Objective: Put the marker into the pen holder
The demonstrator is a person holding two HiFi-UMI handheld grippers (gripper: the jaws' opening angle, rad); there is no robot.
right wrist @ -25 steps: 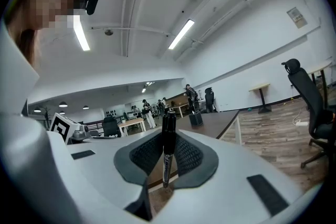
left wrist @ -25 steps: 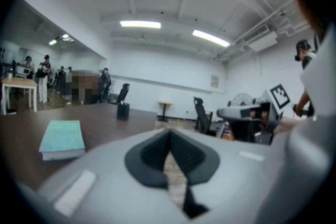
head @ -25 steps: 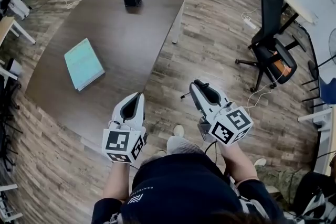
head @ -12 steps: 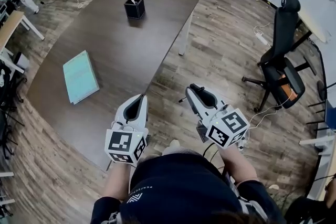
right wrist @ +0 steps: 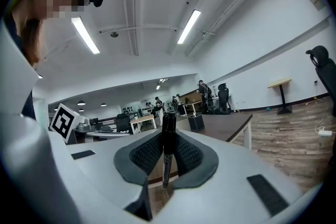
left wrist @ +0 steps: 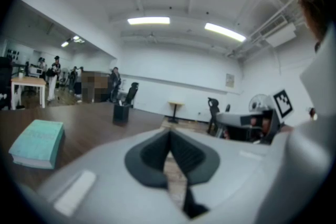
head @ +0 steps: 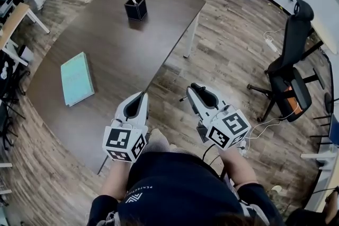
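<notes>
Head view: the pen holder (head: 135,8) stands upper left on the worktop (head: 122,50), teal book (head: 77,78) nearer, both lower in frame than a second ago. Left gripper view: the left gripper (left wrist: 169,139) has its jaws together, empty. Right gripper view: the right gripper (right wrist: 167,140) has its jaws clamped on the marker (right wrist: 168,122).

The table (head: 122,45) is dark brown and stands on a floor (head: 222,55) of grey-brown wood-grain planks. The pen holder (head: 135,8) at the table's far end is black, and the book (head: 77,78) on its left side is pale teal. The left gripper (head: 141,96) and right gripper (head: 193,88) have white shells with dark grey textured pads (right wrist: 188,155). Each bears a cube (head: 124,143) of black-and-white square patterns. The marker (right wrist: 168,139) is black. The office chair (head: 294,24) on the right is black with an orange patch on its seat. The person's top (head: 180,188) is dark navy with a white logo.
</notes>
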